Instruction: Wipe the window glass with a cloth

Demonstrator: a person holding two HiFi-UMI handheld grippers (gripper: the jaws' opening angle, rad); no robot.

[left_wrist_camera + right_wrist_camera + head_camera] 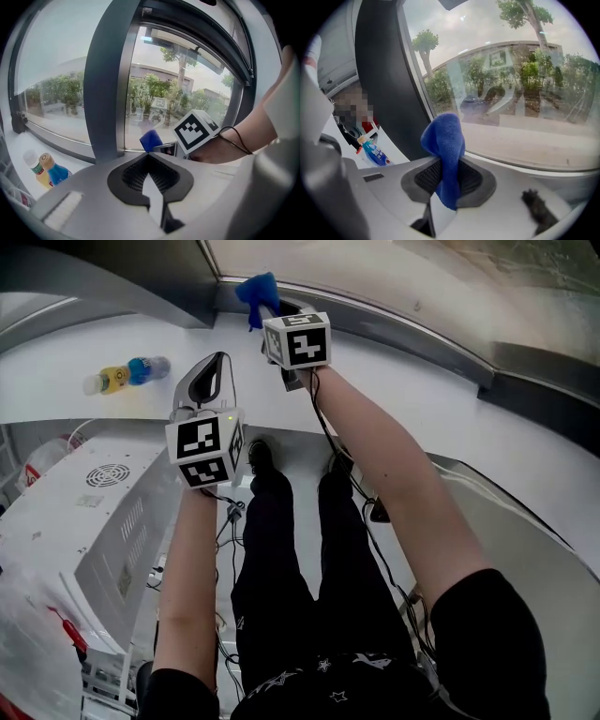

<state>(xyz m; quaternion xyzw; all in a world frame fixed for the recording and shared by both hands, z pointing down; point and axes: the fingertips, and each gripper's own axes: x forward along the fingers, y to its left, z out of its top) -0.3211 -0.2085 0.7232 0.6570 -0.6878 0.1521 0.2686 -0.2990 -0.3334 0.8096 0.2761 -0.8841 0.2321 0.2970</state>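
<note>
Where the right tool [447, 183] is held up to the window glass [520, 89], a blue cloth [443, 140] is clamped between its jaws. The free end of the cloth is bunched above the pads and the rest is drawn down between them. In the head view the cloth is seen at the lower edge of the pane, just beside the dark frame post [108, 79]; whether it touches the glass cannot be told. The left tool [150, 176] is held lower and nearer the person, short of the glass, with its jaws pressed together and nothing between them. Two bottles [127, 374], one yellow and one blue, are laid on the white sill [56, 362] to the left, well apart from both tools. Trees and a building are seen through the pane.
</note>
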